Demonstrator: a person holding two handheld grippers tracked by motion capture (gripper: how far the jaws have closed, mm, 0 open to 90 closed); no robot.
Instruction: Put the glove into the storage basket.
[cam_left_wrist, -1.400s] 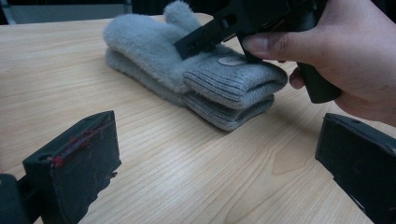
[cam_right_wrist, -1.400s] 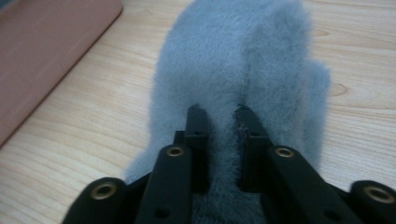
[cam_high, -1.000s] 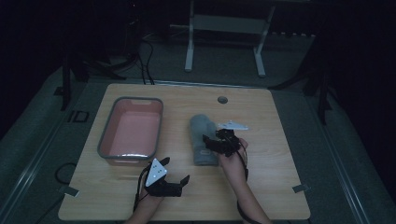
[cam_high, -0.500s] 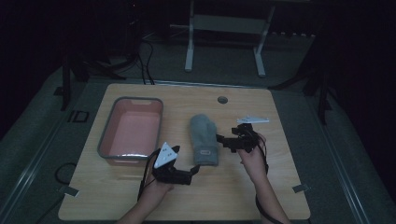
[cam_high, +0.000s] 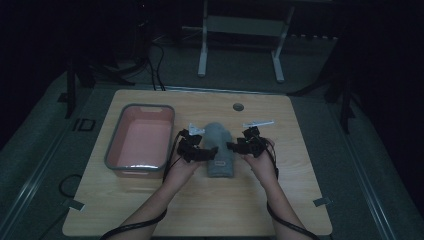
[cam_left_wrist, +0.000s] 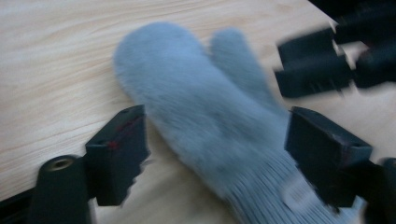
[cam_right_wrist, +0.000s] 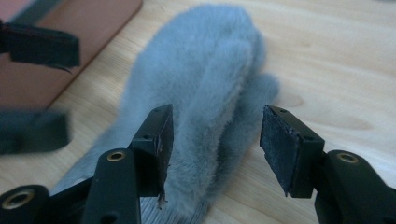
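1. High view: You are bringing both grippers to the grey mitten (cam_high: 218, 150), which is lying on the wooden surface (cam_high: 200, 210) just right of the pink tub (cam_high: 141, 141). The left gripper (cam_high: 200, 152) is sitting at the mitten's left edge and the right gripper (cam_high: 239, 147) at its right edge, both near the cuff half. The mitten's long axis is running away from you: cuff nearest you, rounded tip pointing toward the far edge.

2. Left gripper view: Your left fingers (cam_left_wrist: 119, 149) have just been closing and are standing spread, straddling the mitten (cam_left_wrist: 201, 121) just above its ribbed cuff. The picture is blurred, and no pad is pressing on the fabric. The thumb is lying on the side toward the right gripper (cam_left_wrist: 327, 60).

3. Right gripper view: Your right fingers (cam_right_wrist: 156, 140) have also just been closing and are standing apart, with the mitten's (cam_right_wrist: 205, 84) raised side fold between them; the pads are not yet pinching it. The tub (cam_right_wrist: 70, 51) is showing beyond.

4. Step in hand: You are setting up a two-sided grasp near the cuff.

5. Next move: Close both pairs of fingers on the fabric, then lift evenly; the tub is the likely destination.
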